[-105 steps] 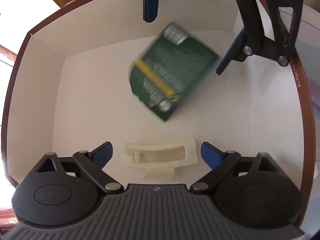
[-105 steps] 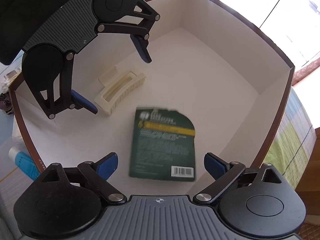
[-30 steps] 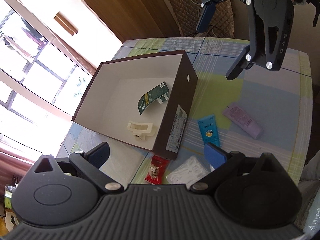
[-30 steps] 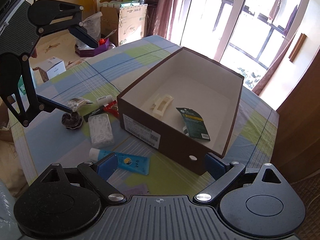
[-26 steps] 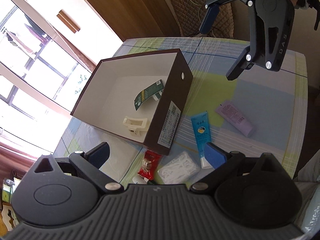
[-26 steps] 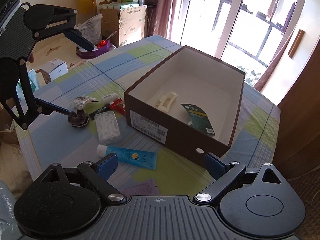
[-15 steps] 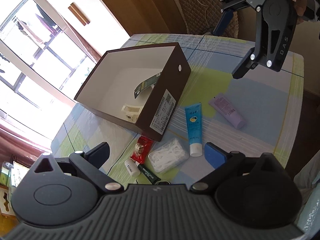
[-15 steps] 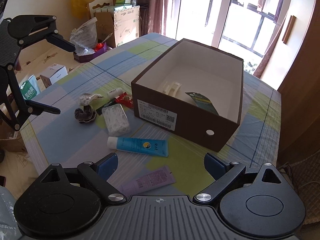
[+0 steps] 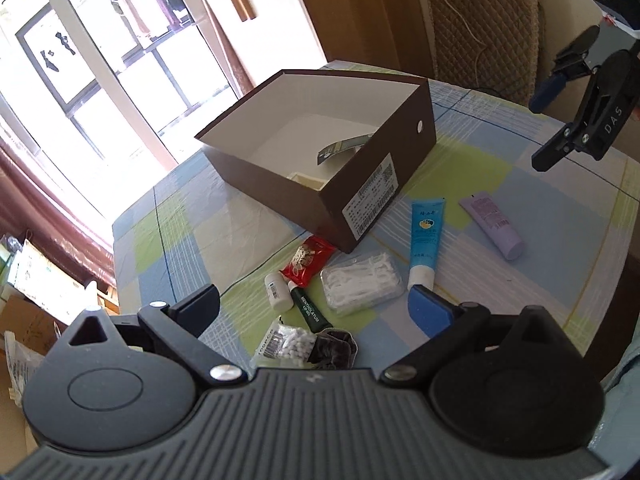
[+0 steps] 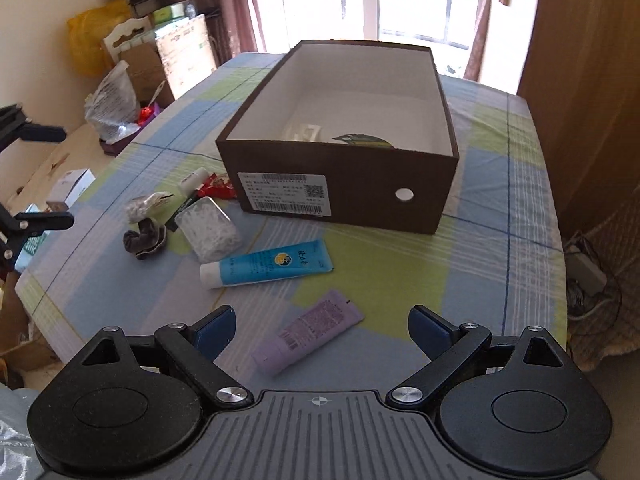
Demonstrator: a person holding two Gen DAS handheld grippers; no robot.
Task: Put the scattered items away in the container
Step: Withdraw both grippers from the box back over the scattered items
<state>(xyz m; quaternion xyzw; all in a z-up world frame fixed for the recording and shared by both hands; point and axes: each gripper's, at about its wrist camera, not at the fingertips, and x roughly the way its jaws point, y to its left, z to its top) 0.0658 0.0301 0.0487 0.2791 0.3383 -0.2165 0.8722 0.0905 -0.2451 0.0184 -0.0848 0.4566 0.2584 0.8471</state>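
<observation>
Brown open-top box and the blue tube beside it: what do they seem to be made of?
The brown open-top box looks like matte cardboard: thin straight walls, white inside, a printed label. The blue tube with a white cap looks like soft plastic, judging by its flat crimped end and slight sheen.

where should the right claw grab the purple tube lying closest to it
Grip the purple tube across its round body, just above the cap end, coming straight down from above. It lies flat and clear of the blue tube, and the crimped tail is too thin to pinch. The right claw is open.

Both hand-held grippers wide open, empty: left [image 9: 314,304], right [image 10: 320,326].
</observation>
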